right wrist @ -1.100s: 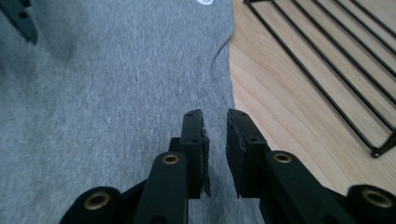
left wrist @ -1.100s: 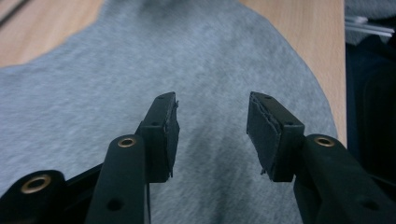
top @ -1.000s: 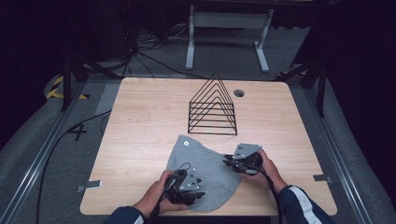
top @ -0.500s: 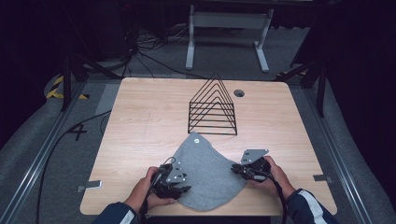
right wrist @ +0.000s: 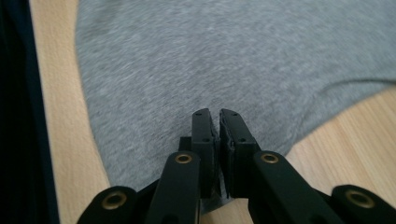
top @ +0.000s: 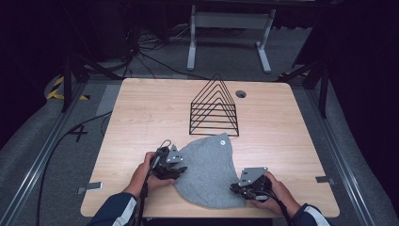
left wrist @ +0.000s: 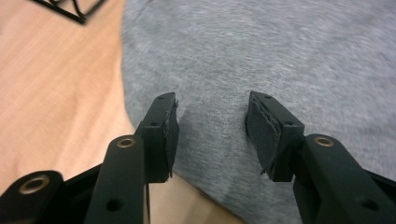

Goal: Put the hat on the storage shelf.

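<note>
Bench (top: 141,113): a light wooden top was seen from the high view, with a small round hole (top: 241,93) near its far edge and dark floor and cables beyond it.
Grey cloth (top: 207,172): a soft grey piece of fabric was laid flat on the near half of the bench, between the two grippers; a small round pale tag (top: 222,141) was seen near its far tip.
Wire rack (top: 214,106): a black rack of nested triangular frames was stood upright on the bench just beyond the cloth's far tip, apart from both grippers.
Left gripper (left wrist: 212,128): it was held at the cloth's left edge (top: 176,165); its jaws were spread wide, with the grey cloth lying between and beneath them and nothing gripped.
Right gripper (right wrist: 218,126): it was held at the cloth's near right edge (top: 237,189); its jaws were drawn nearly together, a thin slit left between them, and the cloth's edge was pinched low between them.
Hands: a left hand (top: 143,172) and a right hand (top: 277,190) in dark sleeves were wrapped around the grippers.
</note>
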Demonstrator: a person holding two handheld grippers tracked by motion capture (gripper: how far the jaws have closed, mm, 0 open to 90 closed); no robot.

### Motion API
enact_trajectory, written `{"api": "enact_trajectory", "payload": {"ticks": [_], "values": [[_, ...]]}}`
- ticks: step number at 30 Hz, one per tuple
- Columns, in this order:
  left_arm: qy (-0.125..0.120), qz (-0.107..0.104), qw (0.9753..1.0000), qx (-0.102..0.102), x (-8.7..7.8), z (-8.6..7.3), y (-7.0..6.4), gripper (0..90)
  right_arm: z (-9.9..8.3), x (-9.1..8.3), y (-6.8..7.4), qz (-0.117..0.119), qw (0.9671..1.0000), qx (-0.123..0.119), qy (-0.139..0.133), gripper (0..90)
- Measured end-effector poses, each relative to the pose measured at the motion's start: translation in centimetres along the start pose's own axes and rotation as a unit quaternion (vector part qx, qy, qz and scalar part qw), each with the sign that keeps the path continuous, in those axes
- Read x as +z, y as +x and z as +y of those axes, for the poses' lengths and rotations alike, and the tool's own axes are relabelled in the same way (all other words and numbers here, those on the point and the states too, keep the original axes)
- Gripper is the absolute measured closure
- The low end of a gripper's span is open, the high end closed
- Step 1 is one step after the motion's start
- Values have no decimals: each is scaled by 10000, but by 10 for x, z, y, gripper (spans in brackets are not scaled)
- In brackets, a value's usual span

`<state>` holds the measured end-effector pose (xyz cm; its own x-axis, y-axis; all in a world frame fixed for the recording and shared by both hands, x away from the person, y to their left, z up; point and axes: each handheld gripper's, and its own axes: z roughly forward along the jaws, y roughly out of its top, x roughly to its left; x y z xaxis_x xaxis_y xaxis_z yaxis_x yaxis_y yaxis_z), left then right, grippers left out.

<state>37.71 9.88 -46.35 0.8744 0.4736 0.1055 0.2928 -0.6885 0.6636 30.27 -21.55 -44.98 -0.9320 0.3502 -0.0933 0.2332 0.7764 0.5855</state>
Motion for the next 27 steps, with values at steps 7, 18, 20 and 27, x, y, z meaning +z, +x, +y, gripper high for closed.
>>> {"api": "enact_trajectory", "payload": {"ticks": [7,18,20,27], "values": [[-40,323,9991,-272,15,13,21,514,15,12,11,191,9997,-67,-99,847],[-984,-450,9937,-278,-12,35,-20,452,18,-9,-35,-702,9940,441,-709,720],[-933,-767,9927,-19,-8,39,-43,456,13,-11,-50,-902,9912,605,-760,714],[-509,-1500,9855,603,12,46,-89,476,13,6,-93,-1093,9885,792,-678,677]]}}
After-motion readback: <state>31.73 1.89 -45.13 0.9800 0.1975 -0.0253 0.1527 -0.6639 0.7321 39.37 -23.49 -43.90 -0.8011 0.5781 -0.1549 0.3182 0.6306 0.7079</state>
